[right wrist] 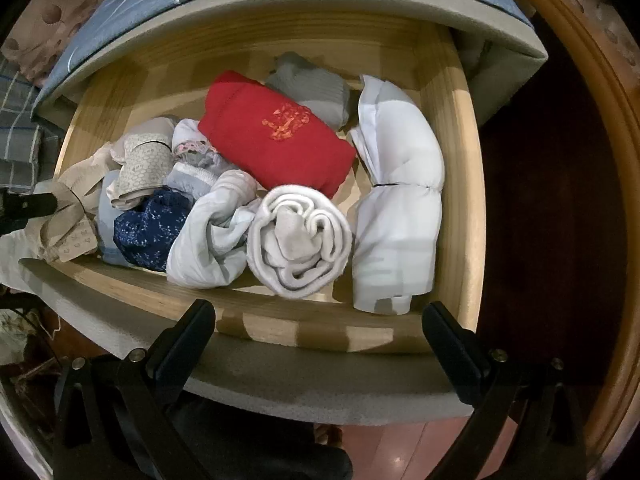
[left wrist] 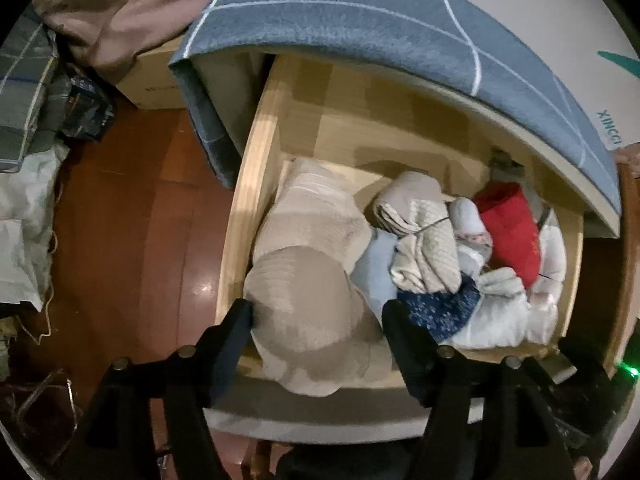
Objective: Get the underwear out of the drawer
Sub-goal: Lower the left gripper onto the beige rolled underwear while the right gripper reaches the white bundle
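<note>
The left tool (left wrist: 316,312) stands spread wide, one finger on each side of a beige underwear piece (left wrist: 308,304) at the left front corner of the open wooden drawer (left wrist: 256,168); the fingers are not pressed in. That piece is ribbed, pale beige, bulging over the front rim. Beside it lie a navy patterned garment (right wrist: 152,228), a light blue bundle (right wrist: 212,232), a rolled white cloth (right wrist: 300,240), a red folded item (right wrist: 276,136) and a tied white bundle (right wrist: 400,184). The right tool (right wrist: 320,316) hovers open above the front wall, holding nothing.
</note>
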Available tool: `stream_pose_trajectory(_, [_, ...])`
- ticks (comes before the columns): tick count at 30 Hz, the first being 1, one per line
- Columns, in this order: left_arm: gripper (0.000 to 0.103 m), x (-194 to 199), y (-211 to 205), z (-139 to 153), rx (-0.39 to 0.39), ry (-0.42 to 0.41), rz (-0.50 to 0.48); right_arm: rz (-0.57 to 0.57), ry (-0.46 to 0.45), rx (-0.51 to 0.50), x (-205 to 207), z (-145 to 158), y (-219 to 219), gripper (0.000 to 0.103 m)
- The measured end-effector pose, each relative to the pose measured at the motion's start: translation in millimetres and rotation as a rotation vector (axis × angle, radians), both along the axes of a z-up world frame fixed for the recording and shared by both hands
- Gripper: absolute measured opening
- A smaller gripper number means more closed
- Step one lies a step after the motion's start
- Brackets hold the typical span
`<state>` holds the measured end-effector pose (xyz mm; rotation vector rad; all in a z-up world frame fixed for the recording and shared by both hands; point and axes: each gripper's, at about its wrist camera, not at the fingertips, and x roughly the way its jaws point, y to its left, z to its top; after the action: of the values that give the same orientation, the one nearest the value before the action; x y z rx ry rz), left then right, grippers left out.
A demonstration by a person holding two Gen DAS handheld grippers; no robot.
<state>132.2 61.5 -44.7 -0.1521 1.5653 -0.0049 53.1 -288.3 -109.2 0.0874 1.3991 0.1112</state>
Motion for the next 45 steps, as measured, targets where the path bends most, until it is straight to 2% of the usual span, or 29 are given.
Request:
stream_pose_trajectory(5, [0.082,-1.0,-12.0,-7.7,0.045,-0.017,-0.011,-0.003,0.000,-0.002,-1.0,-0.1,-0.3,0.102])
stream_pose_trajectory(9, [0.084,-1.8,-22.7,-20.0,0.105,-0.006,-0.031,-0.008,0.001,-0.003,-0.6,-0.8,2.0,0.102])
stream_pose_trajectory(14, [0.084,-1.1,-15.7,-32.1,0.061,0.017,0.016,-0.004,0.001,-0.006,-0.4,-1.4,2.5,0.102])
stream_pose_trajectory(15, [0.083,-1.6,-13.2,-36.0,0.049,0.029,0.026,-0.003,0.002,-0.006,0.4,-2.0,2.5,0.102])
stream_pose_trajectory(17, [0.071,-3.7,-9.4,-43.8,0.050,0.052,0.039,0.002,0.002,-0.011,1.2,-2.5,3.5,0.102])
stream_pose_trajectory(19, [0.063,-5.8,-10.7,-46.4,0.066,0.045,0.022,0.009,0.003,-0.018,3.2,-2.7,5.3,0.102])
stream_pose_trajectory(24, [0.058,-9.3,-9.6,-50.0,0.058,0.022,0.025,0.070,-0.014,-0.045,6.6,5.6,14.0,0.102])
stream_pose_trajectory(30, [0.055,-10.8,-4.6,-48.0,0.043,-0.001,0.034,0.088,-0.074,-0.052,20.1,39.1,3.6,0.100])
stream_pose_trajectory(34, [0.054,-11.7,-1.4,-38.5,0.025,-0.021,0.036,0.012,-0.059,-0.003,36.5,51.9,-22.8,0.084])
stream_pose_trajectory(35, [0.054,-12.8,-0.5,-35.8,0.017,-0.025,0.038,0.002,-0.047,0.009,39.9,50.8,-30.8,0.076])
stream_pose_trajectory(39, [0.054,-14.3,8.5,-28.4,-0.018,-0.040,0.053,-0.007,0.002,-0.009,43.5,36.9,-42.2,0.063])
stream_pose_trajectory(41, [0.054,-16.0,11.5,-26.1,-0.035,-0.042,0.056,0.000,0.035,-0.015,44.8,24.6,-41.2,0.047])
stream_pose_trajectory(43, [0.054,-18.2,10.6,-21.1,-0.038,-0.050,0.056,-0.003,0.048,-0.012,45.3,15.1,-37.5,0.042])
stream_pose_trajectory(45, [0.054,-19.8,8.5,-18.1,-0.042,-0.052,0.057,-0.004,0.071,-0.030,50.9,4.0,-34.7,0.041])
